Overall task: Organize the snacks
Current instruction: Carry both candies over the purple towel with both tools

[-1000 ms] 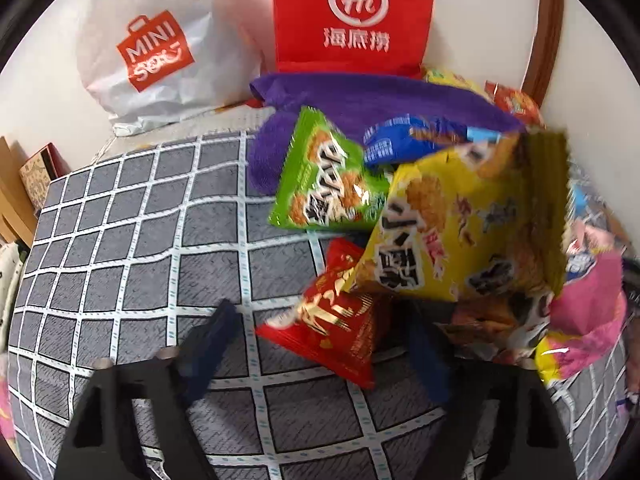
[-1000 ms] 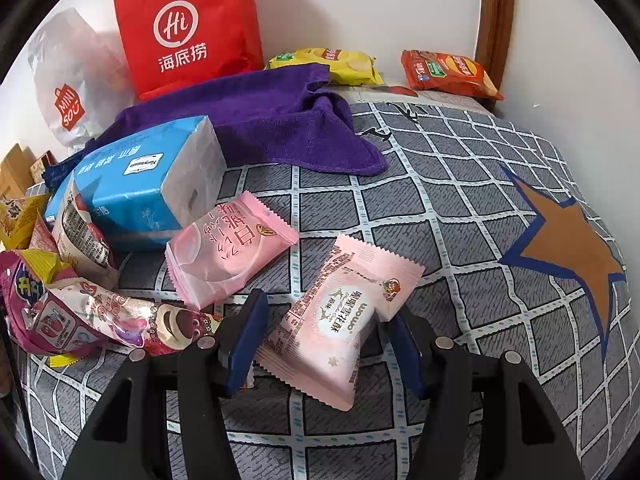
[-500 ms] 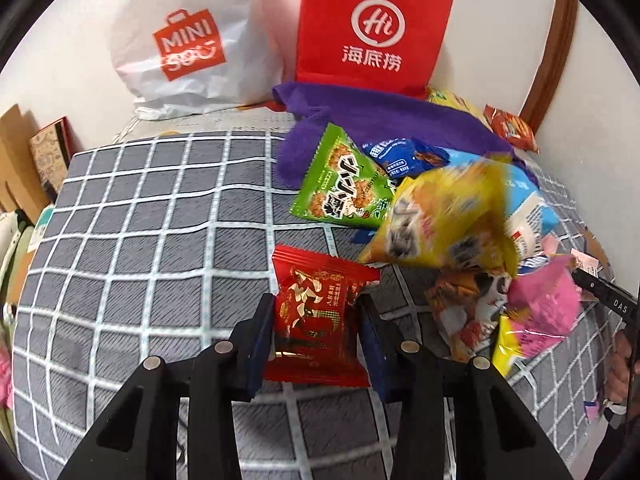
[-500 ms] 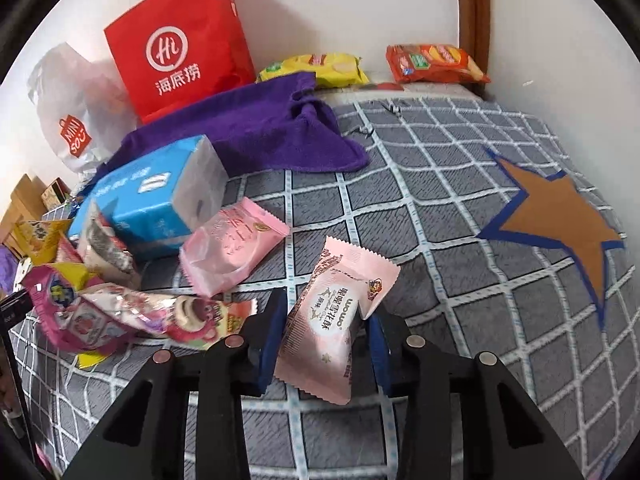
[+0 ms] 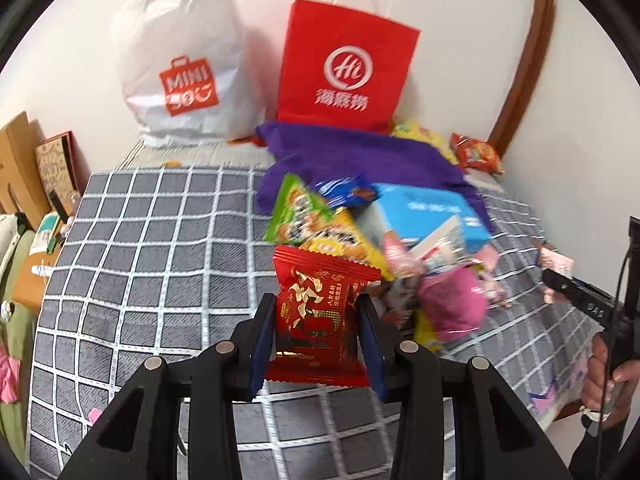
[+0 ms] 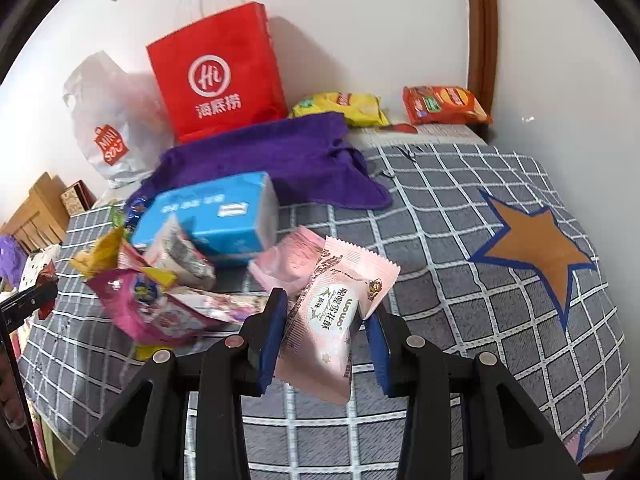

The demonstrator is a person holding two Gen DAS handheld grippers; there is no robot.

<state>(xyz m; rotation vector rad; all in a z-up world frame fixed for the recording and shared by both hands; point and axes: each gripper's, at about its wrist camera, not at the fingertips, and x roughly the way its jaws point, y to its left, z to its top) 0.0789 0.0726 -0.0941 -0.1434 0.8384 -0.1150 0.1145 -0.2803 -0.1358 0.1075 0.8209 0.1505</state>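
Note:
My left gripper (image 5: 318,322) is shut on a red snack packet (image 5: 320,320) and holds it above the checked bedcover. My right gripper (image 6: 326,320) is shut on a pale pink snack packet (image 6: 334,320), also lifted off the cover. A heap of snack bags lies between them: a green bag (image 5: 294,210), a yellow bag (image 5: 344,242), a magenta bag (image 5: 452,304), which is also in the right wrist view (image 6: 140,300), and a second pink packet (image 6: 286,260). A blue tissue pack (image 6: 216,212) sits in the heap.
A red paper bag (image 5: 344,68) and a white plastic bag (image 5: 180,68) stand against the back wall. A purple towel (image 6: 272,156) lies before them. A yellow chip bag (image 6: 340,108) and an orange one (image 6: 444,106) lie at the back right. The bed's edges run left and front.
Both grippers closed on their packets and lifted them off the cover. Both cameras have pulled back and up from the heap.

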